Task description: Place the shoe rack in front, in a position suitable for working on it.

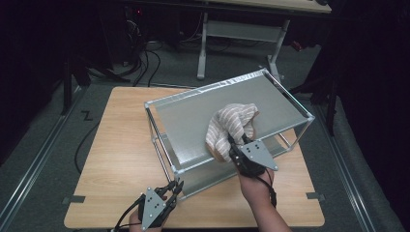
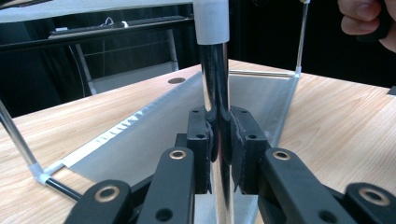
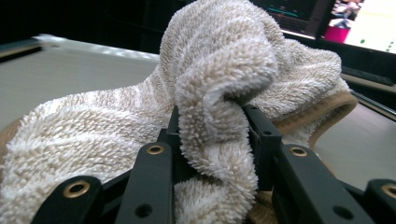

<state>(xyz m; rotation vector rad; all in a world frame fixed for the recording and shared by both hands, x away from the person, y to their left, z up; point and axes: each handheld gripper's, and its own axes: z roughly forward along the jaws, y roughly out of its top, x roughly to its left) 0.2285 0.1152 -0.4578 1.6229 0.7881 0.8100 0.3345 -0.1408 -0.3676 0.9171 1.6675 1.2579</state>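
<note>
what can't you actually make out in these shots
- Shelf top under the towel: covered by the cloth, high view.
- Right gripper fingers: tips buried in towel pile, right gripper view.
- Rack post foot: hidden behind the left gripper, left gripper view.
- Lower shelf: mostly hidden under the upper shelf, high view.

One wooden worktop [image 1: 116,159] fills the middle of the high view. One metal rack [image 1: 193,116] stands on it, with two grey shelves, an upper and a lower. Four chrome corner posts can be counted on it; one post [image 2: 215,79] runs up the centre of the left gripper view. One striped towel [image 1: 231,126] lies on the upper shelf, right of centre. There are two tongs: the left tongs [image 1: 175,186] at the lower middle and the right tongs [image 1: 232,145] just right of centre.
</note>
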